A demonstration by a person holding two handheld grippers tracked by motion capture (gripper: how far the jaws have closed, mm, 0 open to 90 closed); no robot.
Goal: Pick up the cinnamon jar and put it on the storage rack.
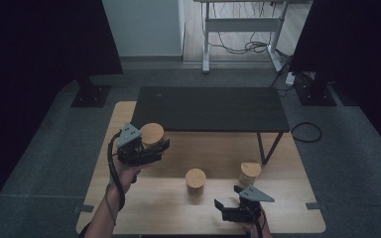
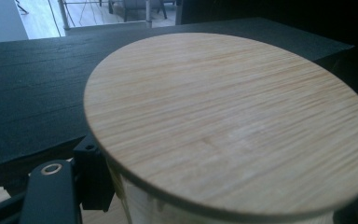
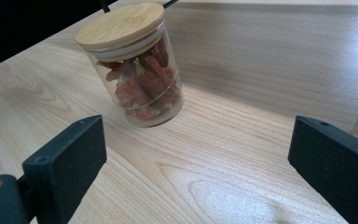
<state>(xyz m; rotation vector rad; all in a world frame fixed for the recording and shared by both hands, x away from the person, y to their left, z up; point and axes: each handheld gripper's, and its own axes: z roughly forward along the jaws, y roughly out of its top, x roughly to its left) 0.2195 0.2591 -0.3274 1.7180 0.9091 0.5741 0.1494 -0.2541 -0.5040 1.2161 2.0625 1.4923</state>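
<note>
We take the wooden table (image 1: 144, 208) as our landmark and work outward from its near edge. Closest to us, at the near right part of the table, the right gripper (image 1: 228, 204) hovers low over the bare wood with its jaws standing wide apart and nothing between them; in the right gripper view the two black pads (image 3: 70, 158) frame an empty stretch of tabletop. A little farther in, near the middle of the table, stands a glass jar of red dried pieces (image 3: 133, 65) with a bamboo lid, upright and well clear of those pads. Just to its right on the table sits a second lidded jar (image 1: 250, 172), whose pale contents show at the right edge of the right gripper view. Farther still, over the left part of the table, the left gripper (image 1: 151, 146) is clamped on a third jar (image 1: 152, 135), gripping its glass body just below the round bamboo lid (image 2: 228, 121); the left gripper view shows one black pad (image 2: 91, 175) pressed against the jar's side. This held jar is upright and sits at the near edge of the black raised shelf (image 1: 208, 106), which stands across the far half of the table.
</note>
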